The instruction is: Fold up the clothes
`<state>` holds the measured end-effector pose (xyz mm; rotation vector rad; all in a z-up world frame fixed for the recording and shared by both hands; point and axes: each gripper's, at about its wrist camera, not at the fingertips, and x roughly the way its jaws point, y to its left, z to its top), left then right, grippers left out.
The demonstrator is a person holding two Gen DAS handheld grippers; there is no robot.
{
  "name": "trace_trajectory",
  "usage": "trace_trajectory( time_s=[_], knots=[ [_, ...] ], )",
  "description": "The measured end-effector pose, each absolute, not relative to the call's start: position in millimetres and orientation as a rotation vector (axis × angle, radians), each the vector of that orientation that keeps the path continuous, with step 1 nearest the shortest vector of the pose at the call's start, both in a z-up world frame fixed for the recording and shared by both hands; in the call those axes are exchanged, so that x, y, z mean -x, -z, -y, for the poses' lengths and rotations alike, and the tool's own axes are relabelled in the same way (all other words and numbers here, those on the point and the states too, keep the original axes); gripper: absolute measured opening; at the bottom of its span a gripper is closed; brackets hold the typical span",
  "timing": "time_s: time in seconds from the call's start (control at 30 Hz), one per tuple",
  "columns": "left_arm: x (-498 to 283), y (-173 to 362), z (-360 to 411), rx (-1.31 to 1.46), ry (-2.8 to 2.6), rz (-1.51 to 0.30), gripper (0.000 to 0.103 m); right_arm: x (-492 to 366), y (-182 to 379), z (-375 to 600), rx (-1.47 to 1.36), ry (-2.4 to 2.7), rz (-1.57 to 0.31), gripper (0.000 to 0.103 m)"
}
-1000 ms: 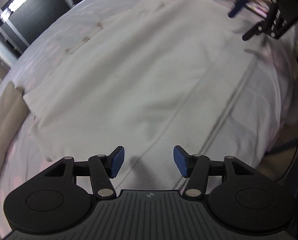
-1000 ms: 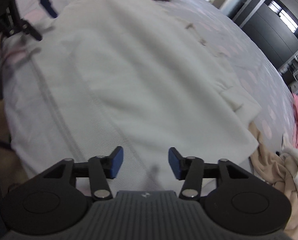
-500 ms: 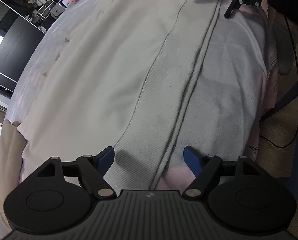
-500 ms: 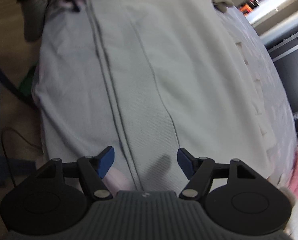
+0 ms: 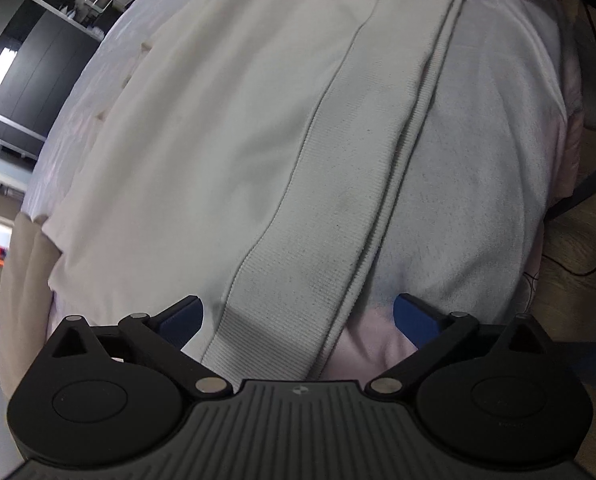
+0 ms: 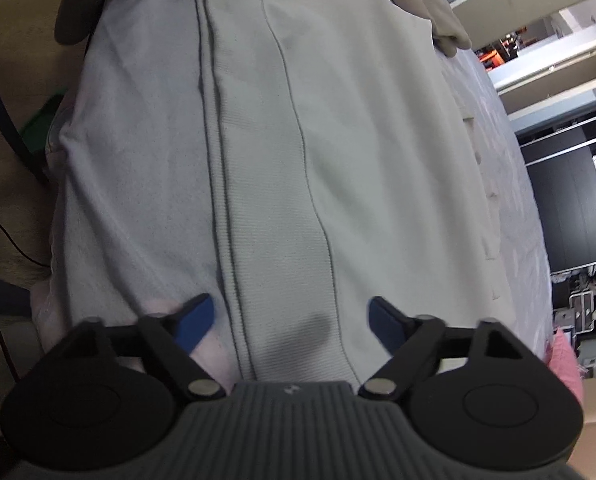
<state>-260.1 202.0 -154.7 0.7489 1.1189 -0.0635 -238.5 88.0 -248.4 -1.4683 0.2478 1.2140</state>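
Left wrist view: the left tongs (image 5: pixel 298 316) point down at a white garment (image 5: pixel 226 152) spread flat over a bed (image 5: pixel 498 128). Their jaws are opening, spread very wide, and grip nothing; the blue pads (image 5: pixel 412 314) stand on either side of the garment's ribbed hem band (image 5: pixel 322 240), which runs away from the camera up the middle of the view. One pad is over the garment's smooth part, the other over the pale bed cover beyond the hem edge. A beige cloth (image 5: pixel 22 272) lies at the garment's far side, on the left. At top right the other tool's dark finger shows above the hem.

Right wrist view: the right tongs (image 6: pixel 290 322) stand wide apart and hold nothing. The same hem band (image 6: pixel 274 184) passes between their pads (image 6: pixel 196 318). The garment (image 6: pixel 378 140) lies flat on the bed (image 6: pixel 130 160), and a black cable (image 6: pixel 2 240) trails over the wooden floor (image 6: pixel 14 92).
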Motion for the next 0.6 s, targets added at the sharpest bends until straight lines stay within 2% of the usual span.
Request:
trace_trajectory(
  time_s=[0.1, 0.17, 0.27, 0.5, 0.53, 0.6],
  knots=[
    [267, 156, -196, -0.860, 0.083, -1.062, 0.102, 243, 253, -81, 1.535, -1.203, -0.186, 0.071],
    [270, 156, -197, -0.889, 0.066, -1.056, 0.100, 248, 255, -77, 1.590, -1.196, -0.150, 0.062],
    [274, 158, -202, -0.941, 0.030, -1.043, 0.098, 248, 263, -68, 1.690, -1.146, -0.113, 0.056],
    [264, 179, -198, -1.106, 0.028, -0.984, 0.098, 252, 267, -71, 1.748, -1.113, -0.066, 0.055],
    [260, 180, -200, -1.111, 0.017, -0.975, 0.096, 252, 266, -71, 1.741, -1.103, -0.067, 0.056],
    [254, 181, -199, -1.126, -0.005, -0.960, 0.084, 251, 265, -74, 1.722, -1.091, -0.072, 0.056]
  ],
)
